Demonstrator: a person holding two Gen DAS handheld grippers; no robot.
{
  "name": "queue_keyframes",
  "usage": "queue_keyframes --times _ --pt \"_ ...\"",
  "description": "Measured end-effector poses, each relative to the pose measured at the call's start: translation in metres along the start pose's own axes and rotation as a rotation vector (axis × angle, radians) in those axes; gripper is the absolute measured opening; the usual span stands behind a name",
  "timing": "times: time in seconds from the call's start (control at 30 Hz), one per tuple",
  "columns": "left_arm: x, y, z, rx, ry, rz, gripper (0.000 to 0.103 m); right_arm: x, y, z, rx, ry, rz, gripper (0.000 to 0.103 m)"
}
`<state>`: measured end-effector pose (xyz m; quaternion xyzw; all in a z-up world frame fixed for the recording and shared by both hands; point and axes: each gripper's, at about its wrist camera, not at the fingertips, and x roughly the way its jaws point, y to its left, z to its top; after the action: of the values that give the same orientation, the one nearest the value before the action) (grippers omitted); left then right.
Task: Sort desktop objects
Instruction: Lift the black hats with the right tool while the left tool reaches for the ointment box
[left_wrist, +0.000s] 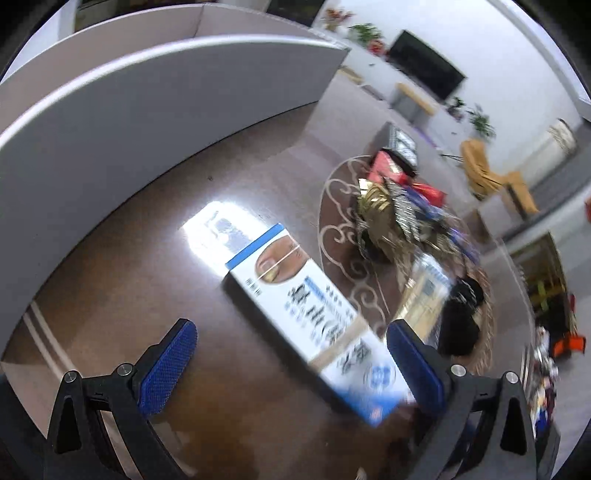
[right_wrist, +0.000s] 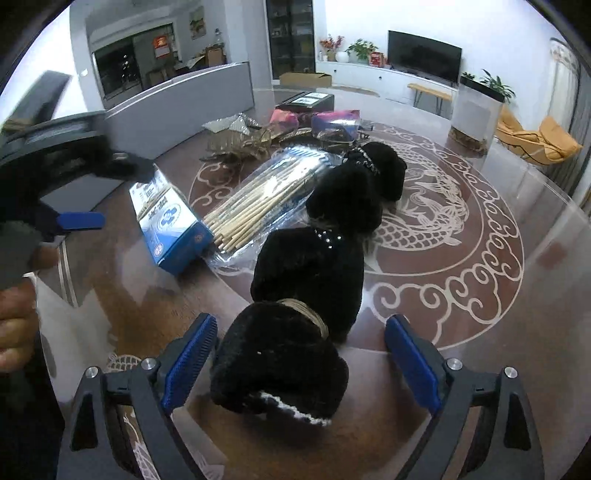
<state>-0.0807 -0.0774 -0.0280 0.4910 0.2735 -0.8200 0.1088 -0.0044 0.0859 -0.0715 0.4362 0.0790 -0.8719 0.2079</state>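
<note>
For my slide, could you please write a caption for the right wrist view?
Open right gripper straddles a black fuzzy fabric item on the brown patterned table, beside a clear bag of wooden sticks.

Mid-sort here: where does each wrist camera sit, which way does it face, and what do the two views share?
Left wrist: on the left gripper, low over the table, facing the blue-and-white box between its open fingers.
Right wrist: on the right gripper, facing the black plush item; the person's hand shows.
Shared: the box, skewer pack, television.
</note>
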Motion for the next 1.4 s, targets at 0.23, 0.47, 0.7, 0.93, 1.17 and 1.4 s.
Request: queue_keyframes --times 0.23,0.47,0.7,0.93,1.17,1.4 --pt "0.023 -0.023 -0.006 0.163 0.01 0.168 0.103 -0.001 -0.001 0.001 0.012 -0.004 0.042 0.098" --pt "0.017 0.01 -0.019 0.437 -0.086 0.167 0.103 0.002 0.008 0.0 -0.025 0.018 0.007 0.103" --pt "0.017 0.013 -0.014 0.452 -0.153 0.146 0.103 0.005 0.014 0.0 -0.05 0.03 -0.025 0.103" --pt "0.015 0.014 -0.016 0.436 -0.158 0.156 0.103 0.005 0.014 0.0 -0.051 0.03 -0.025 0.103" --pt "0.014 0.014 -0.017 0.436 -0.158 0.156 0.103 0.004 0.014 -0.001 -0.051 0.03 -0.025 0.103" --pt "0.013 0.015 -0.018 0.436 -0.159 0.156 0.103 0.004 0.014 -0.001 -0.052 0.029 -0.025 0.103"
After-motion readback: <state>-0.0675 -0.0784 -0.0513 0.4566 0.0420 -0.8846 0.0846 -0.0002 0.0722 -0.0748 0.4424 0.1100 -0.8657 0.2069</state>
